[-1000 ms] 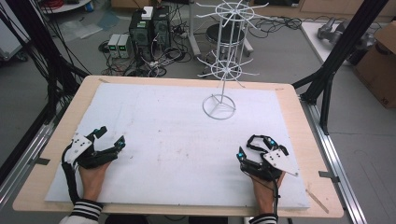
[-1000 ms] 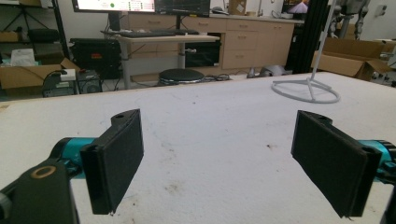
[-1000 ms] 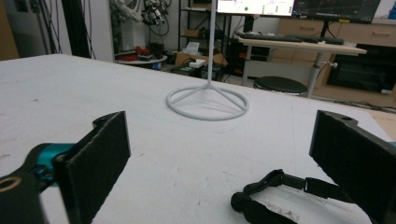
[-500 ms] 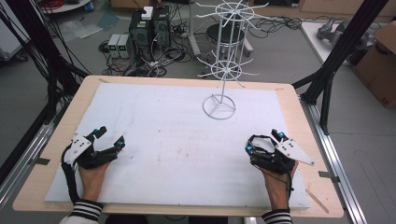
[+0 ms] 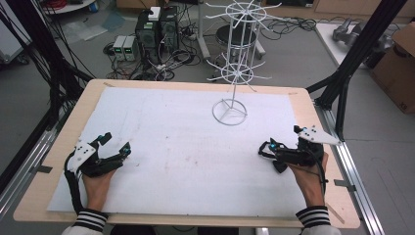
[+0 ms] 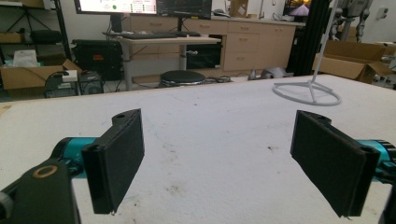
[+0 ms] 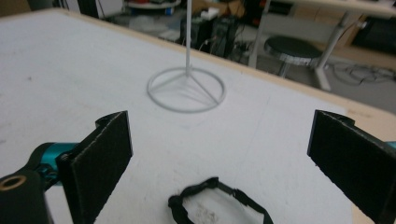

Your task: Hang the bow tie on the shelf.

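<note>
A grey floor (image 5: 58, 63) lies beyond the wooden bench (image 5: 298, 98), strewn with black cables (image 5: 293, 27). Computer towers (image 5: 156, 29) stand on it beside a round black stool (image 5: 230, 34). Black frame posts (image 5: 362, 44) rise at the right, near a cardboard box (image 5: 397, 68). Pale wooden cabinets (image 6: 252, 44) and a desk with monitors (image 6: 140, 7) line the far wall.

Right gripper (image 5: 281, 155) has shifted outward toward the table's (image 5: 303, 98) right edge and turned, its grey plate now pointing right over the wooden border; left gripper (image 5: 113, 145) barely nudged leftward.
</note>
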The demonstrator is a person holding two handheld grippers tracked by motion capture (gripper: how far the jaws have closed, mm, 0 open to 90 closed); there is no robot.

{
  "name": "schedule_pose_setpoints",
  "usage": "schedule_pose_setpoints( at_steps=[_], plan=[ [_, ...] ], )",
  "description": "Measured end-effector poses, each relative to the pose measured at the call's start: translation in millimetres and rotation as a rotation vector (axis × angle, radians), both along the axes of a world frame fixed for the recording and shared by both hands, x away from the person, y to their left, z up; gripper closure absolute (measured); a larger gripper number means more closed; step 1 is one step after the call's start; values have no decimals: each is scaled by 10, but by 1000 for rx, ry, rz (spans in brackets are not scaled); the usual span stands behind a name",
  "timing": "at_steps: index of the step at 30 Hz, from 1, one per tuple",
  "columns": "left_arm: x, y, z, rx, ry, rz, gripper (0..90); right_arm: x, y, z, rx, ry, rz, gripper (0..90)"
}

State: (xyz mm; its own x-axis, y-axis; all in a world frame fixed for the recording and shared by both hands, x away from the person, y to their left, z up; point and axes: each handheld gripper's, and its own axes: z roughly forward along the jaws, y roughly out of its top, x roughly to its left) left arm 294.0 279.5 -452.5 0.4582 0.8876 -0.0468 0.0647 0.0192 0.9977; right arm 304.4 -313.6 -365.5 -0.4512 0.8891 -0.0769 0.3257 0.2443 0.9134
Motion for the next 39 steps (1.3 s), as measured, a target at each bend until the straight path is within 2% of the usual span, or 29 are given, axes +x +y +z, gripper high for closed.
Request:
schedule_pose_setpoints(
  at_steps=[4, 6, 8, 9, 14, 20, 22, 24, 39],
  plan=[
    [1, 3, 0, -1, 0, 2, 179, 136, -59, 21, -63, 96, 19, 66],
    [0, 1, -1, -2, -1, 0, 179, 188, -88, 24, -94, 123, 25, 80],
    [1, 0, 0, 1, -1, 0, 179, 212, -116, 38, -137, 131, 35, 157],
    [0, 0, 0, 0, 0, 0, 179, 226, -132, 41, -154, 139, 34, 157],
    [2, 6, 0, -2, 2, 4, 178, 317, -211, 4, -187, 201, 18, 161],
    [2, 4, 0, 0, 2, 6, 177, 412, -254, -108, -242, 326, 19, 280],
    [2, 5, 0, -1, 3, 7, 178, 435, -265, -137, -249, 357, 14, 294],
    [3, 7, 1, 0, 3, 7, 178, 458, -281, -162, -258, 385, 8, 344],
    [2, -1, 1, 1, 4, 9, 182, 604, -362, -324, -275, 536, -1, 471]
  ],
)
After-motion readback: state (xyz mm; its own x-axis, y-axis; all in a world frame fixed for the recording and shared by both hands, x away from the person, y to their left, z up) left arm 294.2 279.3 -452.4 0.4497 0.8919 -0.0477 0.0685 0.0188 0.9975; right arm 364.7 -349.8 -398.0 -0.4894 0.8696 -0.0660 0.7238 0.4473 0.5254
